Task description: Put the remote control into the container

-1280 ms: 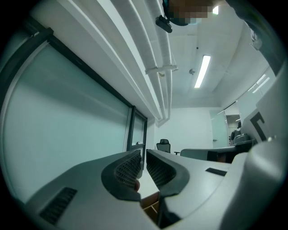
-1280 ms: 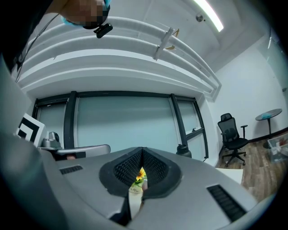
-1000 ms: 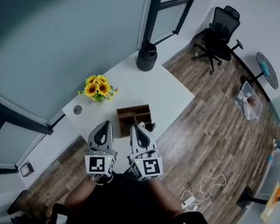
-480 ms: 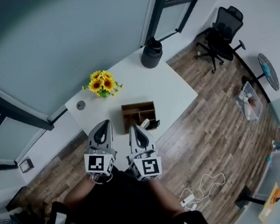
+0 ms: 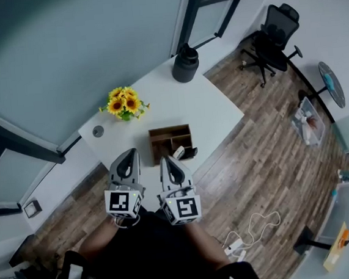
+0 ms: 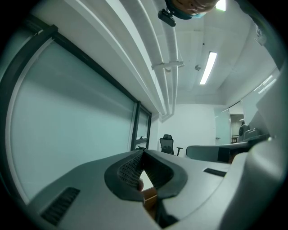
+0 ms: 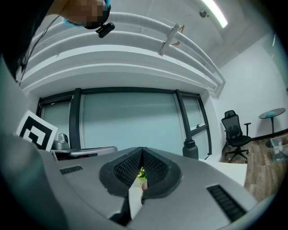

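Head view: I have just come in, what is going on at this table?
A person holds a left gripper and a right gripper at the near edge of the white table. Both are shut and empty. Ahead of them stands the wooden container, and the remote control lies at its right front corner, not yet picked up. Sunflowers and a dark jug stand farther back.

Grey moulded-plastic left tongs (image 5: 130, 152) and right tongs (image 5: 166, 158), black ribbed pads (image 7: 127, 167), slotted vents, white cubes (image 5: 124, 203) bearing black square markers, wearer's dark top (image 5: 155, 254).
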Demonstrator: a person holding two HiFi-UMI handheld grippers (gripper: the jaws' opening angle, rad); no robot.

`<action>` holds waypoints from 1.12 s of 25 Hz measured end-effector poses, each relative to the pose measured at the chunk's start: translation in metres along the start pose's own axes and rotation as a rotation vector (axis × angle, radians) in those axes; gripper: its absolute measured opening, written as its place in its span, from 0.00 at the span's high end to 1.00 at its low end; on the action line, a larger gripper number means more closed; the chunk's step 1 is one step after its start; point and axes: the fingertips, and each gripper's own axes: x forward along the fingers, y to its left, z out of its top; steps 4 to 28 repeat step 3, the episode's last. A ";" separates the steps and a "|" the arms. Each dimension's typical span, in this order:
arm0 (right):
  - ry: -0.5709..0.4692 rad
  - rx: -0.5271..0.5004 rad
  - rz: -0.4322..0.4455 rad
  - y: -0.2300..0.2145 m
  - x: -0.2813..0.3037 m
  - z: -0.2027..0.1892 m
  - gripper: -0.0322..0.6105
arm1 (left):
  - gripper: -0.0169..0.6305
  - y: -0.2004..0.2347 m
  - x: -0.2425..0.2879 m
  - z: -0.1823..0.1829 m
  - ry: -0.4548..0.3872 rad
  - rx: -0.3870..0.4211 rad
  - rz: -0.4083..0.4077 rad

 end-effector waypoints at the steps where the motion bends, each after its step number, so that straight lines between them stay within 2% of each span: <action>1: 0.011 -0.004 0.002 -0.001 0.000 -0.002 0.95 | 0.96 0.000 0.001 -0.001 0.001 0.001 0.000; 28: 0.029 -0.012 0.007 -0.004 -0.001 -0.007 0.95 | 0.96 0.000 0.002 -0.002 0.004 0.003 0.000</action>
